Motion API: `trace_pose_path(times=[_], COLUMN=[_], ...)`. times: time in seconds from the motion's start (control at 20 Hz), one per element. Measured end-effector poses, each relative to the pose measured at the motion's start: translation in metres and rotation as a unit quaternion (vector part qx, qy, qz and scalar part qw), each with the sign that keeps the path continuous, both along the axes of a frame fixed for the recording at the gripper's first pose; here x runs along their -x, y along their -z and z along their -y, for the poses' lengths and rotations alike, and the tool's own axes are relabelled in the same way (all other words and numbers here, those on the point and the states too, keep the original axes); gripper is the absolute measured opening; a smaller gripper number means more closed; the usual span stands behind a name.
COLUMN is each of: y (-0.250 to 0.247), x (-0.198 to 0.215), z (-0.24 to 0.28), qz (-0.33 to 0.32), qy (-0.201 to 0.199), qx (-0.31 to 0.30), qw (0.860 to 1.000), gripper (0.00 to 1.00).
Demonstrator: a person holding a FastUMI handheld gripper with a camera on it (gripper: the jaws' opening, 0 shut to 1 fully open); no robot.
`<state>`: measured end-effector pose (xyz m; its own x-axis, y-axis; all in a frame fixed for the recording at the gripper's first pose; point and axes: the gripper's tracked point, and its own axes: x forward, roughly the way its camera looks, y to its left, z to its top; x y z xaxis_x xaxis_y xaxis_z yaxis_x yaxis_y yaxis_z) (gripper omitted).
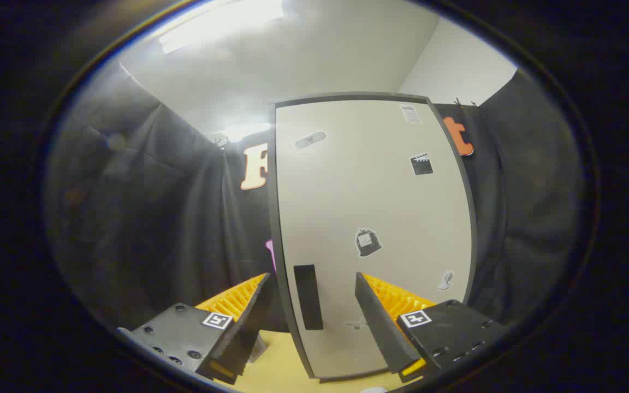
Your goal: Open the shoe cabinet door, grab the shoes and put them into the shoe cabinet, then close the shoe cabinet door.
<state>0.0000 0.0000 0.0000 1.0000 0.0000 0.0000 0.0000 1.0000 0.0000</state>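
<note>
The shoe cabinet door [369, 207] stands right in front of me, a pale panel in a dark frame with a few small stickers on it. Its dark upright handle [308, 297] sits low on the door near the left edge. My gripper [313, 308] is open, and the handle lies between the two fingers, nearer the left one. The left finger [246, 319] is beside the door's left edge. The right finger [380, 322] lies in front of the panel. I cannot tell whether either finger touches the door.
Black cloth walls [183, 229] hang to the left and right of the cabinet. A light wooden surface [273, 371] shows below the door, between the fingers. A white ceiling with a bright lamp [221, 24] is overhead.
</note>
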Motion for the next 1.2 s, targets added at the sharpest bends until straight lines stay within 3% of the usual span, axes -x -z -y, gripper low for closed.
trace_pose_path(times=[0.6, 0.95, 1.2], y=[0.021, 0.035, 0.049], x=[-0.024, -0.063, -0.081], z=[-0.002, -0.004, -0.011], qz=[-0.031, -0.046, -0.056], qy=[0.004, -0.001, -0.007], qx=[0.006, 0.000, 0.003], qw=[0.999, 0.999, 0.998], gripper=[0.95, 0.95, 0.75])
